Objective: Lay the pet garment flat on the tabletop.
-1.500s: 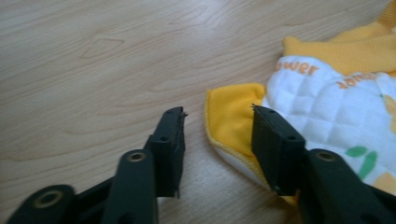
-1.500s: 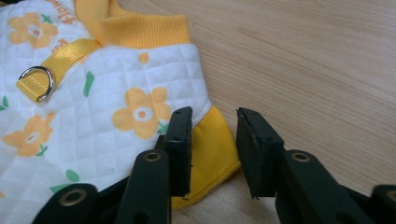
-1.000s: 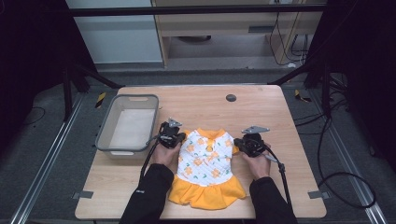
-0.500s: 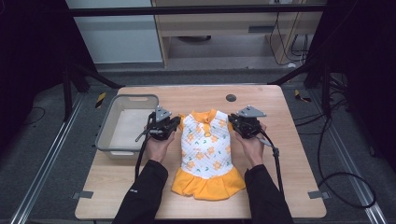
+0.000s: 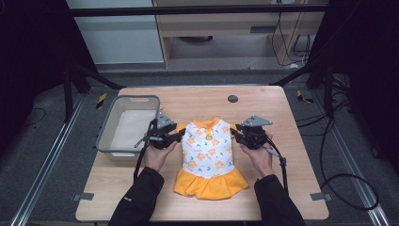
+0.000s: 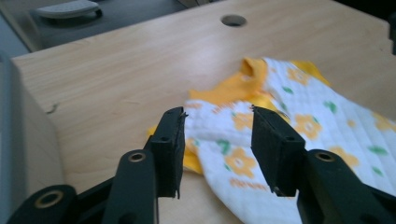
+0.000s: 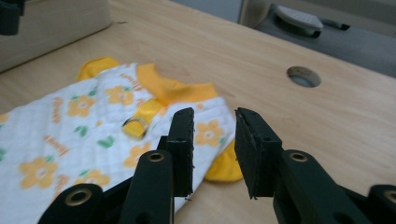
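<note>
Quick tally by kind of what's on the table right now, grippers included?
Garment: 1, the flowered dress
Bin: 1, the grey bin
Grippers: 2, the left gripper and the right gripper, both open beside the dress's shoulders
Total: 4

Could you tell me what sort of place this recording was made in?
Probably a lab recording station: a light wooden table on a grey floor with metal rails, trailing black cables, and dark frame struts around it.
</note>
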A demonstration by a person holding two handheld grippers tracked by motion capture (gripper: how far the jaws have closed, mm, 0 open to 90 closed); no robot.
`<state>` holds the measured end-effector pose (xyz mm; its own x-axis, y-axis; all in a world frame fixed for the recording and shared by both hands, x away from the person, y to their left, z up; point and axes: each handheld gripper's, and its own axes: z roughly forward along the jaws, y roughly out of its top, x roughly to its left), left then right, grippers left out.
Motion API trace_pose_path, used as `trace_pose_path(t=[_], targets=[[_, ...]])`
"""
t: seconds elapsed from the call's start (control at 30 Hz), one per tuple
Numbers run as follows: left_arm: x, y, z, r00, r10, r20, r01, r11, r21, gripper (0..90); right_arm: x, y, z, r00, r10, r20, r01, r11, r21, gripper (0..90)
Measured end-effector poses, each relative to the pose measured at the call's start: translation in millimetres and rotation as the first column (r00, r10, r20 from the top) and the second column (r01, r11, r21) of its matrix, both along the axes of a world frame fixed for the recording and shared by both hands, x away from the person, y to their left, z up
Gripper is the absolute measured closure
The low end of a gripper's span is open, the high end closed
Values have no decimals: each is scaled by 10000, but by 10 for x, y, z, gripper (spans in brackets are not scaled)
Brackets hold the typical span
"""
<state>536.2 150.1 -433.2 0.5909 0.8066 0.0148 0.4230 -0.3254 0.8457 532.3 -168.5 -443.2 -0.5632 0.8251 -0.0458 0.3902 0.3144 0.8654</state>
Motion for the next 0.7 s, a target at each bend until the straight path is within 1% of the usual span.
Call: trace_pose_path(t=[0.03, 0.07, 0.1, 0.13, 0.17, 0.23, 0.27, 0.3, 0.37, 0.4, 0.43, 0.47, 0.5, 0.53, 0.57, 0.6, 0.63, 0.67, 0.7], targets=[[-62, -31, -22, 9997, -222, -93, 223, 9996, 185, 568, 0, 0, 0, 10000, 0, 0, 0, 10000, 0, 697], [-119, -61, -51, 9989, -433, -169, 439, 9984, 360, 598, -87, 1, -49, 9996, 179, -238, -178, 9998, 55, 719], [-173, -88, -81, 9976, -632, -283, 646, 9966, 512, 613, -126, 2, -75, 9991, 292, -299, -291, 9996, 56, 729], [-222, -116, -118, 9960, -812, -368, 833, 9947, 599, 613, -126, 2, -75, 9991, 292, -299, -291, 9996, 56, 729], [-265, -140, -151, 9936, -1011, -500, 1047, 9916, 757, 626, -162, 9, -102, 9984, 381, -426, -378, 9993, 60, 743], [-342, -169, -208, 9896, -1293, -632, 1340, 9880, 773, 656, -231, 28, -161, 9965, 554, -618, -554, 9985, 23, 769], [-381, -194, -265, 9869, -1436, -733, 1497, 9850, 856, 700, -283, 52, -217, 9941, 742, -796, -745, 9972, -16, 797], [-381, -194, -265, 9869, -1436, -733, 1497, 9850, 856, 714, -283, 52, -217, 9941, 742, -796, -745, 9972, -16, 797], [-381, -219, -322, 9853, -1462, -886, 1563, 9803, 1204, 731, -310, 82, -269, 9911, 872, -1001, -882, 9961, -60, 822], [-376, -220, -348, 9851, -1432, -949, 1545, 9801, 1247, 742, -319, 100, -294, 9899, 948, -1057, -959, 9954, -46, 831], [-369, -214, -377, 9837, -1449, -1066, 1569, 9809, 1146, 750, -327, 121, -321, 9882, 1030, -1133, -1041, 9946, -42, 835], [-362, -210, -407, 9827, -1426, -1185, 1561, 9812, 1138, 758, -336, 145, -352, 9868, 1084, -1203, -1107, 9938, -128, 836], [-357, -202, -470, 9808, -1377, -1378, 1552, 9799, 1257, 762, -347, 187, -416, 9838, 1166, -1361, -1235, 9914, -435, 837], [-357, -202, -470, 9808, -1377, -1378, 1552, 9799, 1257, 764, -347, 187, -416, 9838, 1166, -1361, -1235, 9914, -435, 837], [-355, -196, -496, 9791, -1385, -1487, 1583, 9787, 1309, 764, -349, 208, -468, 9817, 1178, -1496, -1293, 9892, -693, 839], [-355, -193, -541, 9776, -1348, -1618, 1581, 9773, 1412, 765, -353, 213, -492, 9810, 1138, -1571, -1280, 9883, -831, 838], [-355, -193, -541, 9776, -1348, -1618, 1581, 9773, 1412, 767, -353, 213, -492, 9810, 1138, -1571, -1280, 9883, -831, 838], [-354, -193, -565, 9765, -1345, -1684, 1594, 9767, 1440, 769, -358, 213, -527, 9785, 1134, -1721, -1311, 9868, -949, 840], [-353, -193, -582, 9753, -1363, -1738, 1627, 9756, 1475, 769, -358, 213, -527, 9785, 1134, -1721, -1311, 9868, -949, 840]])
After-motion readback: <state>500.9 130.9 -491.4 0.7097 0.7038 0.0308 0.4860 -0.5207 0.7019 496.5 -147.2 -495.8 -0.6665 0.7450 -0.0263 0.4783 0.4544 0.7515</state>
